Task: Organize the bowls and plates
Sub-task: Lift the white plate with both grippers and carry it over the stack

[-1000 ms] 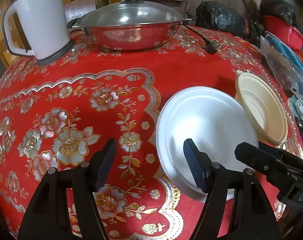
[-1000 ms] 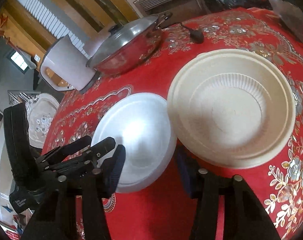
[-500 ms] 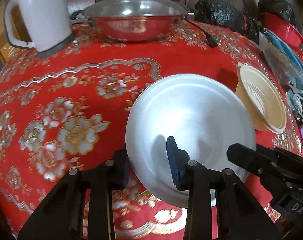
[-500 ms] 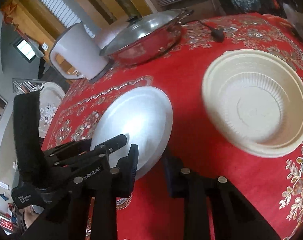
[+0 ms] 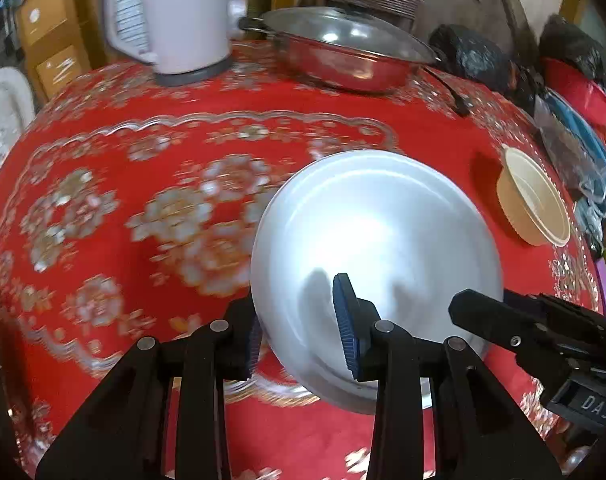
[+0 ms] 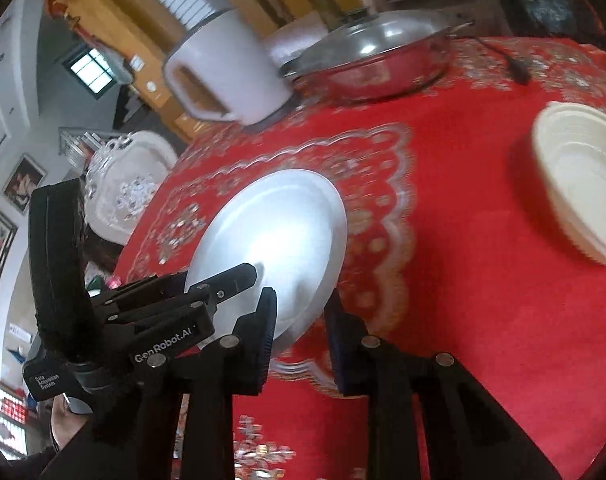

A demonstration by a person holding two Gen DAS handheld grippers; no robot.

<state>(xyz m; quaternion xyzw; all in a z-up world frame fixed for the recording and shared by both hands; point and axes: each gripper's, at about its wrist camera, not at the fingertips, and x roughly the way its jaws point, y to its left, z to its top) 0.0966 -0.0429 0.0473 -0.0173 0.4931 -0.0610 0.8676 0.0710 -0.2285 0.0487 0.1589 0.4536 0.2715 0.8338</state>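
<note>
now both grippers pinch the near rim of one white plate [image 5: 377, 236], tilted just above the red tabletop [image 5: 143, 280]. left gripper [image 5: 299, 332] jaws are narrow on the rim; right gripper [image 6: 299, 336] jaws clamp the same rim further along, both angled downward. it looks light, stiff and smooth, likely slippery, so the rim is the sensible hold. a cream bowl [image 5: 533, 200] sits well right of the plate.

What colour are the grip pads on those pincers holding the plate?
Blue, ribbed pads on black arms, gripping the white plate; clearest in the left wrist view.
</note>
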